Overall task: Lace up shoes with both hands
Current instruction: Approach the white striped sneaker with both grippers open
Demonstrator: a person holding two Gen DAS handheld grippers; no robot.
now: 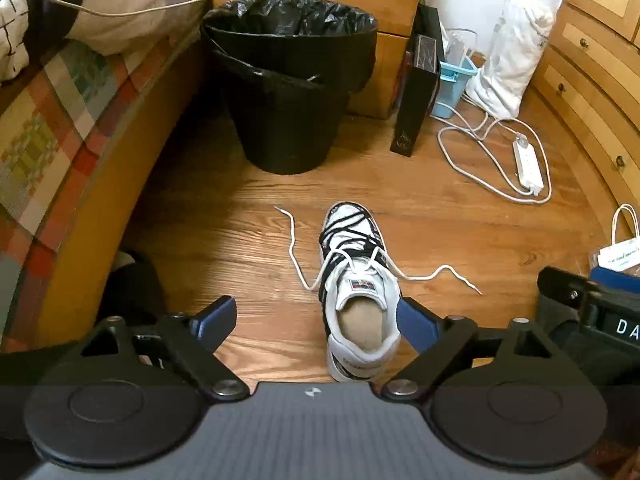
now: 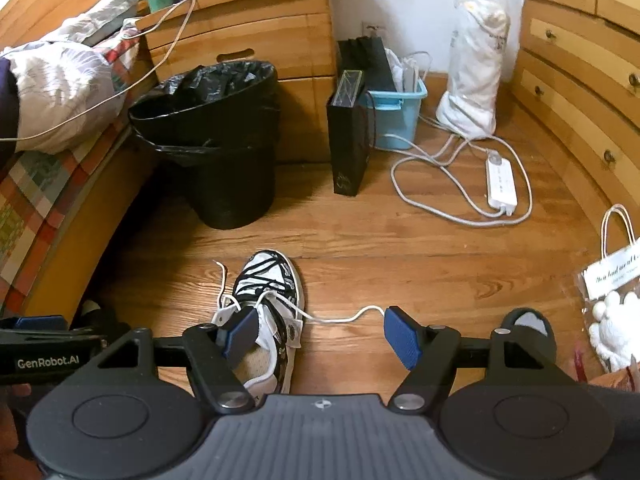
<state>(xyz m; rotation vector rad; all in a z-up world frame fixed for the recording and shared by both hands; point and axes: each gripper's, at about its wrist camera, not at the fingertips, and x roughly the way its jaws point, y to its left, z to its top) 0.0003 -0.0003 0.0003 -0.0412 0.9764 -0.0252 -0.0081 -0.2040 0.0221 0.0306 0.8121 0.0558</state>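
Wooden floor [image 1: 248, 208] carries white-and-black shoe [image 1: 357, 280], centre of frame, toe toward black bin [image 1: 288, 80] at upper middle. White lace [image 1: 294, 252] ends lie loose on both sides. Left hand-held gripper [image 1: 316, 316]: jaws spread, nothing between pads. Right hand-held gripper [image 2: 320, 338]: jaws spread, empty, lace end near its right pad.

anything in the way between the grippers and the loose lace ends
Nothing visible. Both white lace ends lie loose on bare wooden floor on either side of the black-and-white sneaker. The left gripper and right gripper hover above, jaws open.
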